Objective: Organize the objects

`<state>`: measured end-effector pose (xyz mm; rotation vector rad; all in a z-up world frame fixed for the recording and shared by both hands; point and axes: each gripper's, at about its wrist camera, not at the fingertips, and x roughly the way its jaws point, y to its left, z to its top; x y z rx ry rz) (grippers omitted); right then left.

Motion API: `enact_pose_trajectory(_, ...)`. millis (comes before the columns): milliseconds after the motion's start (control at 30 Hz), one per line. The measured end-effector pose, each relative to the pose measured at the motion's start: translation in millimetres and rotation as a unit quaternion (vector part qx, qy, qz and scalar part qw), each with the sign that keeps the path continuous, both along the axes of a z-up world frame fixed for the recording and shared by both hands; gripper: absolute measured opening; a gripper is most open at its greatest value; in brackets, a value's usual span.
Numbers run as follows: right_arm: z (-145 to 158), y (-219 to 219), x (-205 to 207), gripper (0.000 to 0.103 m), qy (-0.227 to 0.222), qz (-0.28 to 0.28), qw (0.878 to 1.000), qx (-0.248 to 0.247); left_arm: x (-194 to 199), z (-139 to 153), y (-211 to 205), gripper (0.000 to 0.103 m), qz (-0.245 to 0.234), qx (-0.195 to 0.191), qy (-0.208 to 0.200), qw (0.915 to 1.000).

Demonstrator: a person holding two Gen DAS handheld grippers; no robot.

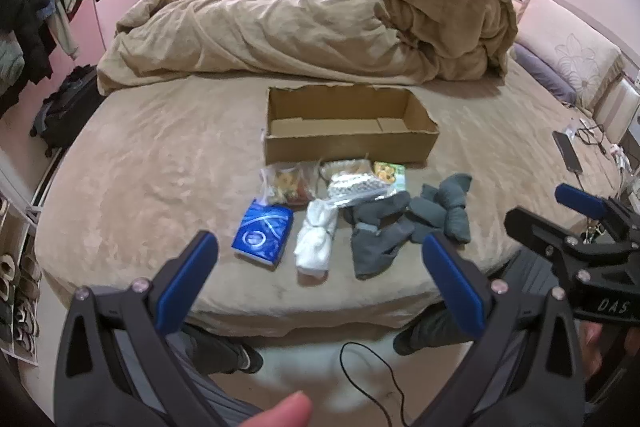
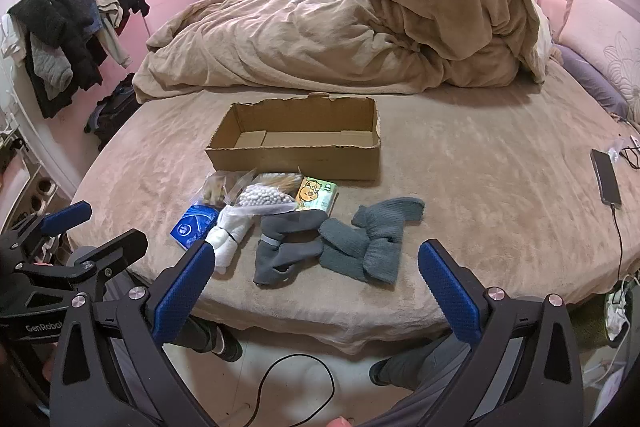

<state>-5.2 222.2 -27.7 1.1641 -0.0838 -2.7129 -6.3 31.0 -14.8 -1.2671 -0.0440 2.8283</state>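
Note:
An empty open cardboard box (image 1: 350, 125) (image 2: 296, 143) sits on the tan bed. In front of it lie a blue tissue pack (image 1: 262, 233) (image 2: 194, 223), a white sock roll (image 1: 316, 239) (image 2: 232, 233), two bundles of grey socks (image 1: 376, 231) (image 2: 376, 239), clear bags of snacks and white beads (image 1: 358, 185) (image 2: 262, 197) and a green card pack (image 1: 390, 174) (image 2: 316, 195). My left gripper (image 1: 320, 283) is open and empty, held off the bed's near edge. My right gripper (image 2: 314, 287) is open and empty too; it shows at the right of the left wrist view (image 1: 568, 223).
A heaped tan duvet (image 1: 320, 23) fills the far half of the bed. A phone on a cable (image 2: 606, 177) lies at the right. Clothes hang on a rack (image 2: 68, 31) at the left. A black cable (image 2: 296, 379) and the person's feet are on the floor below.

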Motion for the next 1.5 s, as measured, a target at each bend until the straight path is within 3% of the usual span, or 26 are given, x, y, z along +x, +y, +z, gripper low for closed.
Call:
enact_pose_trajectory(467, -1.6, -0.8, 0.7, 0.103, -0.002, -0.001, 1.0, 0.0, 0.6, 0.4, -11.9, 0.103, 0.022, 0.014, 0.007, 0.9996)
enact_pose_trajectory(600, -1.6, -0.9, 0.5, 0.103, -0.002, 0.0, 1.0, 0.0, 3.2, 3.7, -12.4, 0.103, 0.036, -0.007, 0.025, 0.999)
enact_pose_trajectory(900, -3.3, -1.3, 1.9, 0.103, -0.004, -0.001, 1.0, -0.002, -1.4, -2.5, -21.1, 0.103, 0.042, 0.035, 0.003, 0.9985)
enact_pose_trajectory(1100, -2.5, -1.2, 1.2, 0.103, -0.005, 0.0, 1.0, -0.002, 2.0, 2.2, -10.7, 0.103, 0.032, 0.014, 0.017, 0.9993)
enact_pose_trajectory(1500, -2.4, -0.6, 0.8, 0.103, -0.005, 0.0, 1.0, -0.003, 4.2, 4.4, -5.7, 0.103, 0.019, 0.015, 0.011, 0.9996)
